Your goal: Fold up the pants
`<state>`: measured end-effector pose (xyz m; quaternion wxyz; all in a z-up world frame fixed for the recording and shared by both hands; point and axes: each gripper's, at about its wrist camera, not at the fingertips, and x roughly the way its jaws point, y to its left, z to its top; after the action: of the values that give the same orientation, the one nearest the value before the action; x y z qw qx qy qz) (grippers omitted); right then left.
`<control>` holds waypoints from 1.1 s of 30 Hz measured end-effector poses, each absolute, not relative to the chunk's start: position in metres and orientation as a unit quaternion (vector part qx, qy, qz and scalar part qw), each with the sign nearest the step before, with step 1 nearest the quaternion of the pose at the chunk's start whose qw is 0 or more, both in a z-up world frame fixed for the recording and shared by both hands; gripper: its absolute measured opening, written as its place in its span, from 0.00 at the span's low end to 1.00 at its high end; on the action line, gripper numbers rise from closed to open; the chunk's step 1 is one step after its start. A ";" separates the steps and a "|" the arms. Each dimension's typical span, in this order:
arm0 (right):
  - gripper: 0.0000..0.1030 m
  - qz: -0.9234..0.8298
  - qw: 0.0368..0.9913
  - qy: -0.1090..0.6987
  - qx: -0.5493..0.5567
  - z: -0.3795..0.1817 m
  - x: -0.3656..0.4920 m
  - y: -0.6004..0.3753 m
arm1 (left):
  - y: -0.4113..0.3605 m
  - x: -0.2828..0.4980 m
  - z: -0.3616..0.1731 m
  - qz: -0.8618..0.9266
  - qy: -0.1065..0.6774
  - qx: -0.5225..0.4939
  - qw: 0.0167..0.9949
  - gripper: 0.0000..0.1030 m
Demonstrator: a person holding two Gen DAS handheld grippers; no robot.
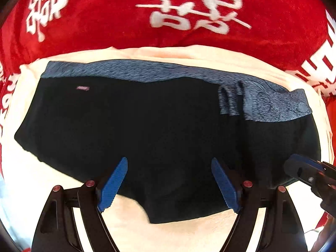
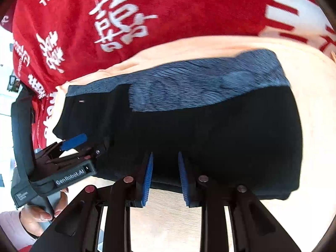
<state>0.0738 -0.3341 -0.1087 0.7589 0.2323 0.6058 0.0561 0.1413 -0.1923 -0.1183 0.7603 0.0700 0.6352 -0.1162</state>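
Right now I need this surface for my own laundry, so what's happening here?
A person is folding a pair of black pants with a grey-blue waistband, using a handheld tool in each hand. The pants lie folded into a compact bundle on a cream cloth over a red blanket. The left tool stands wide open above the near edge, holding nothing. The right tool is narrowly parted, with no fabric visibly pinched.

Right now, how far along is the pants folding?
The black pants already lie folded into a compact wide bundle, grey waistband on top, on the cream cloth. Nothing is gripped: the left gripper and right gripper hover open at the near edge. Any further fold remains.
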 end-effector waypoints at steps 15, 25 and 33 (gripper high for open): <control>0.47 -0.021 0.745 0.600 0.292 -0.103 0.012 -0.365 | -0.251 0.149 -0.117 -0.331 0.661 -0.028 0.674 0.63; 0.47 -0.026 0.739 0.588 0.329 -0.107 -0.004 -0.380 | -0.241 0.151 -0.119 -0.359 0.673 -0.074 0.642 0.15; 0.47 -0.025 0.741 0.584 0.329 -0.102 -0.006 -0.383 | -0.220 0.151 -0.139 -0.331 0.681 -0.055 0.651 0.15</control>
<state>-0.0060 -0.3831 -0.1020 0.7413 0.3294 0.5842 -0.0249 0.1505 -0.2200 -0.1393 0.6507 -0.0545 0.6813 -0.3309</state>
